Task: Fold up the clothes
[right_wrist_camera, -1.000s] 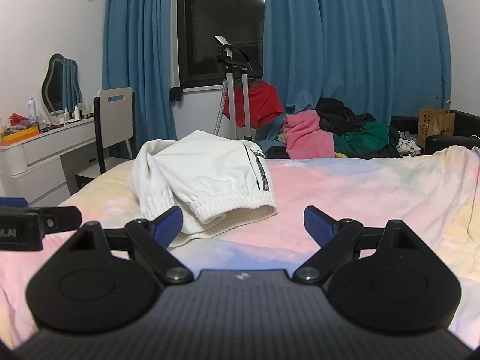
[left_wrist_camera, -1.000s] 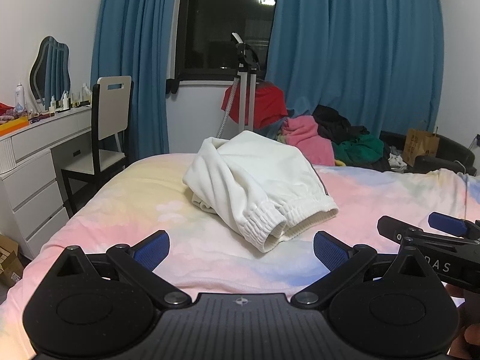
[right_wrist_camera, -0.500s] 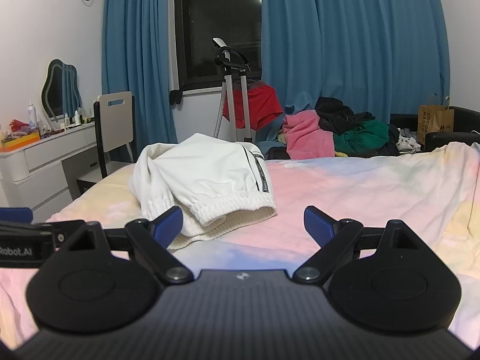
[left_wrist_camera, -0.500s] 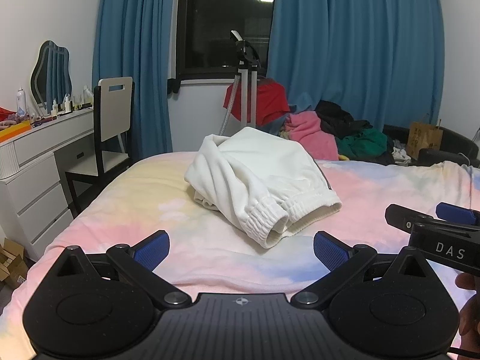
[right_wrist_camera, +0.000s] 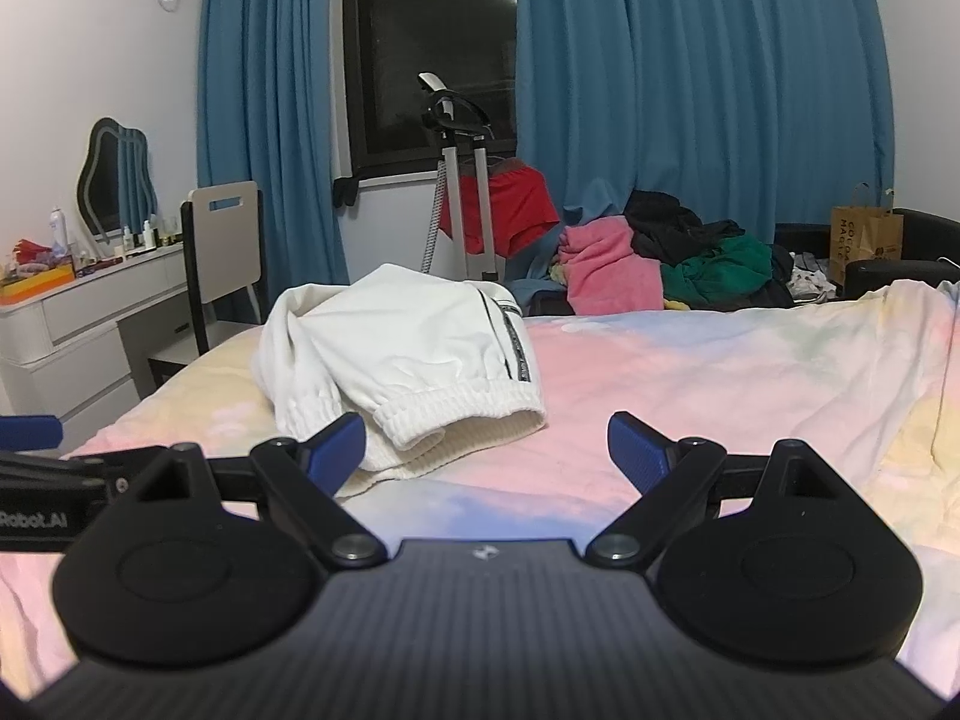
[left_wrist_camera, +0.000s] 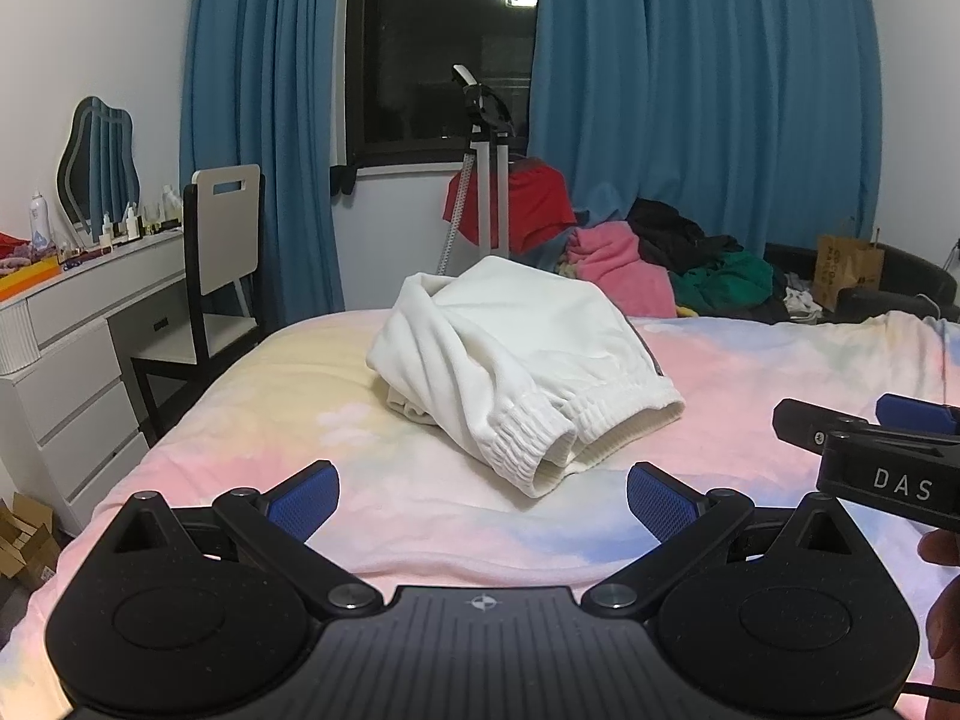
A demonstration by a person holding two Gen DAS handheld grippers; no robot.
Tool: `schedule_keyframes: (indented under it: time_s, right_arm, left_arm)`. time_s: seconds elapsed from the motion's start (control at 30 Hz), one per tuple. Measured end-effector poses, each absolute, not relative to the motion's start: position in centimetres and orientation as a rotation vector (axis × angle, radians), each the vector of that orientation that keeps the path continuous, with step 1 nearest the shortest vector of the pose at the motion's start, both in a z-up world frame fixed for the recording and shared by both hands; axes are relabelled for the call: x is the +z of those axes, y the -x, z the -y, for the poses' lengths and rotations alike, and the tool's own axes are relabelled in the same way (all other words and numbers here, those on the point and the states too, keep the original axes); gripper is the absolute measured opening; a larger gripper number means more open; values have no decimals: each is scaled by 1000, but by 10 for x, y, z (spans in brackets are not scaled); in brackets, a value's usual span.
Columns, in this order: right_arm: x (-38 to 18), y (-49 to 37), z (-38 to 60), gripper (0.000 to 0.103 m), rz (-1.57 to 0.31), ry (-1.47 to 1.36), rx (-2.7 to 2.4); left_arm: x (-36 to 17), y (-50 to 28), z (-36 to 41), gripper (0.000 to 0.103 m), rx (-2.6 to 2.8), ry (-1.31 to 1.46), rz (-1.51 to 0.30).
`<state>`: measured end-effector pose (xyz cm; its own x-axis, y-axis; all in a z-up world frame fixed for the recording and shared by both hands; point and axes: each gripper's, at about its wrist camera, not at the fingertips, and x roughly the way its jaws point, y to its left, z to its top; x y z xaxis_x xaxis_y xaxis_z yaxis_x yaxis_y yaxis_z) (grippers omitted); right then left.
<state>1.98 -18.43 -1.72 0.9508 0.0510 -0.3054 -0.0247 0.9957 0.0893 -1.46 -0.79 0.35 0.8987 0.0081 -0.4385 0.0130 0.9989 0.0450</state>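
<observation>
One garment on the bed (left_wrist_camera: 750,360) for you: the white sweatpants (left_wrist_camera: 516,354), bundled into a rough fold toward the far-left part of the pastel cover. Their long axis runs from the far edge of the bed back toward you, and both elastic cuffs (left_wrist_camera: 528,450) sit at the near end, openings facing your tongs. From the right wrist view the same sweatpants (right_wrist_camera: 396,360) show a dark side stripe running down the leg to the cuff.

Your left tongs (left_wrist_camera: 480,498) are spread wide, blue pads well apart, gripping nothing and hanging just short of the cuffs. Your right tongs (right_wrist_camera: 486,447) are just as wide and empty too; the left pad (right_wrist_camera: 336,444) overlaps the nearest cuff in the view, but contact, I cannot tell. Two tongs, two cuffs, one pair of pants.

Beyond the far edge lies a pile of clothes (left_wrist_camera: 660,258), pink, black and green.
</observation>
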Motion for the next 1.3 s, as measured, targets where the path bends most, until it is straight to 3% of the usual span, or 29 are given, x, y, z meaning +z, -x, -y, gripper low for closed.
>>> schedule_keyframes:
  time_s: [0.47, 0.77, 1.3]
  right_arm:
    - [-26, -22, 190, 89, -237, -145, 56]
    - [-31, -27, 188, 42, -250, -111, 9]
    - [-21, -6, 195, 41, -181, -118, -1]
  left_arm:
    - [2, 14, 8, 103, 2, -44, -458]
    - [6, 19, -3, 103, 7, 23, -440]
    - [4, 13, 1, 103, 23, -35, -439]
